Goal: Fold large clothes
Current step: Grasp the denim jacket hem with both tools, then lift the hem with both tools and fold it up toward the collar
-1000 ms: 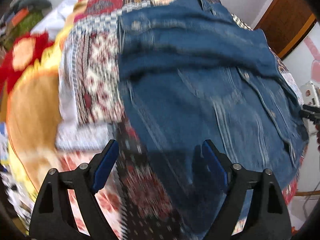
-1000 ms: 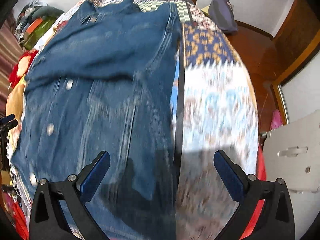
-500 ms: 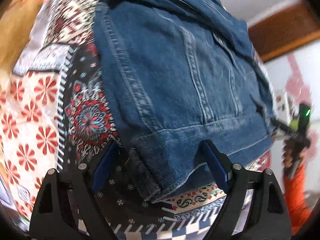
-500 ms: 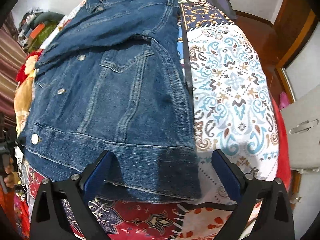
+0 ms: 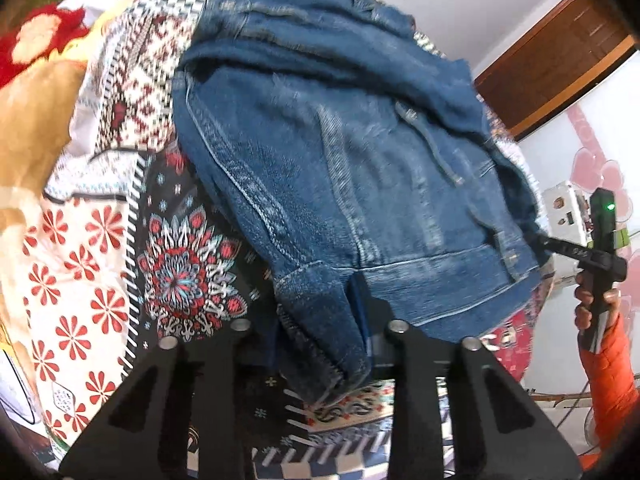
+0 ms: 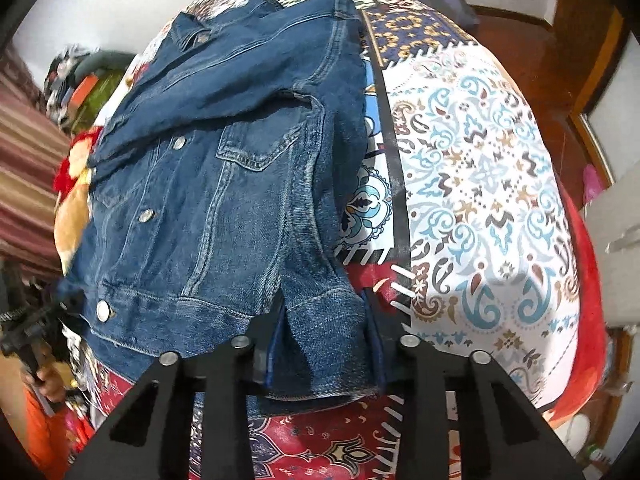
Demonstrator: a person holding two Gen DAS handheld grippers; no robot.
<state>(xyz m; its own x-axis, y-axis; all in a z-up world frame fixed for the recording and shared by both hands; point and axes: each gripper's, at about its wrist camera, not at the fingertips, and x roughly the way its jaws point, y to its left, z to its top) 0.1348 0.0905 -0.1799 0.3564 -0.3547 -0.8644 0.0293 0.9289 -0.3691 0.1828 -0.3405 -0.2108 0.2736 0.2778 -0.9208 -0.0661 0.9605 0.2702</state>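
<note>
A blue denim jacket (image 5: 340, 152) lies on a patchwork bedspread (image 5: 100, 220), buttons up, collar at the far end. My left gripper (image 5: 316, 320) is shut on the jacket's near left hem corner, which bunches between the jaws. My right gripper (image 6: 324, 328) is shut on the near right hem corner of the jacket (image 6: 224, 184). The right gripper also shows at the right edge of the left wrist view (image 5: 560, 246), at the hem. The left gripper shows at the left edge of the right wrist view (image 6: 48, 312).
The bedspread (image 6: 480, 160) spreads to the right of the jacket. A red and tan blanket (image 5: 32, 92) lies at the left. A wooden door (image 5: 560, 52) and a white socket box (image 5: 564, 204) stand beyond the bed. Piled clothes (image 6: 80, 80) lie far left.
Both grippers were open above the hem; they have closed on the two near hem corners. The hem now bunches and lifts a little between the jaws.
</note>
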